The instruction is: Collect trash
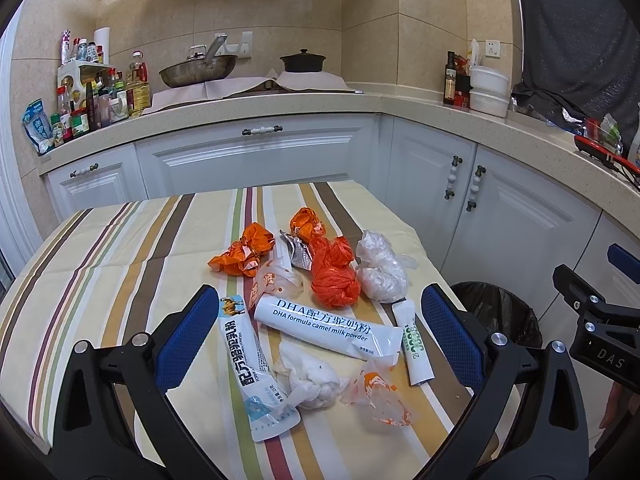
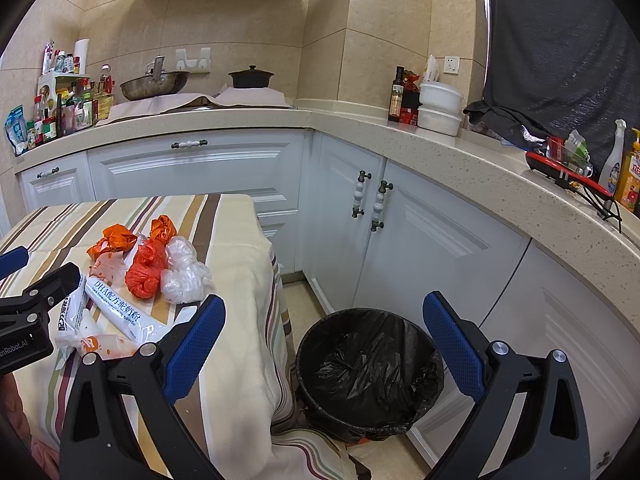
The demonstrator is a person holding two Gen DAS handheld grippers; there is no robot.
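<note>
the left gripper (image 1: pixel 316 338) hangs over the near edge of the striped table (image 1: pixel 100 248), its blue pads spread wide and gripping nothing. closest beneath it lie a knotted white tissue wad (image 1: pixel 310 384) and a clear wrapper with orange print (image 1: pixel 376 392), touching each other, with a long blue-and-white sachet (image 1: pixel 250 364) on one side and a small green-lettered sachet (image 1: pixel 414 346) on the other. just beyond sits the camel milk powder packet (image 1: pixel 328 326), then the knotted orange bag (image 1: pixel 334 276) beside a clear plastic bag (image 1: pixel 380 266), and farthest two crumpled orange wrappers. the right gripper (image 2: pixel 324 344) is also released and empty, poised above the black-lined bin (image 2: pixel 370 372) on the floor just beside the table, and the bin looks empty. so collecting seems not yet begun: every scrap is on the cloth. the next move, i judge, calls for lowering the left pads around the tissue wad, pinching it without snagging the cloth, then carrying it across to the bin
</note>
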